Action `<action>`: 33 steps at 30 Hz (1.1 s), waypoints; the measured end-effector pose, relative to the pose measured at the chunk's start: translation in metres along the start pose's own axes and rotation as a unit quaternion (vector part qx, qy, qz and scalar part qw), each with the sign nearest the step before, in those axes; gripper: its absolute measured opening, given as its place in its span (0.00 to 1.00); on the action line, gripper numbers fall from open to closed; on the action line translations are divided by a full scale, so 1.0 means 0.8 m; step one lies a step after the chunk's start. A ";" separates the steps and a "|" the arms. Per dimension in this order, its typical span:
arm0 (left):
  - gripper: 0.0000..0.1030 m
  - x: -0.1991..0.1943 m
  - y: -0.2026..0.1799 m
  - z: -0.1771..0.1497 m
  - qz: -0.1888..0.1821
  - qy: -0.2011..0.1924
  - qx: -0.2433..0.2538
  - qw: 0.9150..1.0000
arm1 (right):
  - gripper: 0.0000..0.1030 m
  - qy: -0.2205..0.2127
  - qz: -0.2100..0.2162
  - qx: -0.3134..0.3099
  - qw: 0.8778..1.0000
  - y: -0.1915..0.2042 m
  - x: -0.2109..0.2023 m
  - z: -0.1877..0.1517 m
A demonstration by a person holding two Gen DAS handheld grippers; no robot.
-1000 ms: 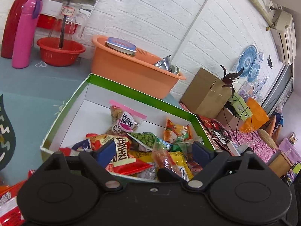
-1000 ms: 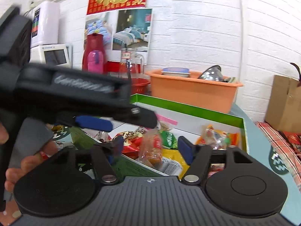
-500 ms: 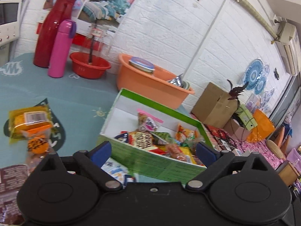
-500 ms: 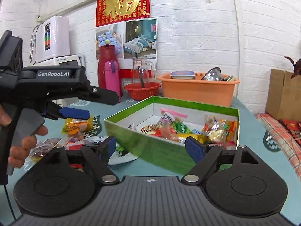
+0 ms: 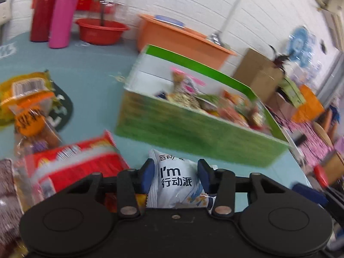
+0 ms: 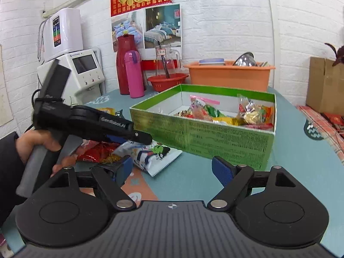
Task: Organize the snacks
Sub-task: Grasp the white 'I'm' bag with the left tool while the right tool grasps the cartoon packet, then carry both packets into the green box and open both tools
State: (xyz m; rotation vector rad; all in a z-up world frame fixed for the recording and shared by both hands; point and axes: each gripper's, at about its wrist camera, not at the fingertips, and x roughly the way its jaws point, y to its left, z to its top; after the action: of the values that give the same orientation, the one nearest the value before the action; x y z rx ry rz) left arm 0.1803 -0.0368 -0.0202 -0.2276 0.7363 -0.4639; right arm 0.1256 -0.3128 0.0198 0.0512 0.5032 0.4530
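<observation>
A green box (image 5: 193, 129) (image 6: 215, 137) holds several snack packets on the teal table. My left gripper (image 5: 175, 176) is low over the table in front of the box, its blue pads on both sides of a white-and-blue snack packet (image 5: 178, 180) (image 6: 150, 152); the jaws touch its edges. In the right wrist view the left gripper (image 6: 137, 137) sits over that packet. My right gripper (image 6: 172, 172) is open and empty, back from the box. A red packet (image 5: 75, 165) lies left of the white one.
Loose yellow and orange snack bags (image 5: 25, 107) lie on the left of the table. An orange tub (image 6: 230, 75), red bowl (image 6: 167, 81), pink bottle (image 6: 134, 77) and red flask (image 6: 123, 64) stand at the back. A cardboard box (image 6: 324, 86) is at far right.
My left gripper moved back from above the box, dropped to the table in front of it and closed around the white packet. My right gripper drew back and stays open.
</observation>
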 end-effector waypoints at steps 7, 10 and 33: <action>0.98 -0.040 -0.014 -0.056 -0.070 0.013 -0.050 0.996 | 1.00 0.036 0.012 0.007 0.999 0.000 -0.008 -0.025; 1.00 -0.054 -0.009 -0.064 -0.071 0.004 -0.073 0.995 | 1.00 0.047 0.023 0.007 0.999 0.001 -0.013 -0.033; 0.55 -0.044 -0.026 -0.050 -0.107 -0.006 -0.076 0.991 | 0.47 0.069 0.025 0.011 0.997 0.019 0.009 -0.036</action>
State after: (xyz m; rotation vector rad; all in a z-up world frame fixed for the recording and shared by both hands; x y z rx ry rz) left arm 0.1233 -0.0393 -0.0209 -0.4552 0.7404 -0.6098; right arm 0.1111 -0.2979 -0.0065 0.0532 0.6440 0.5023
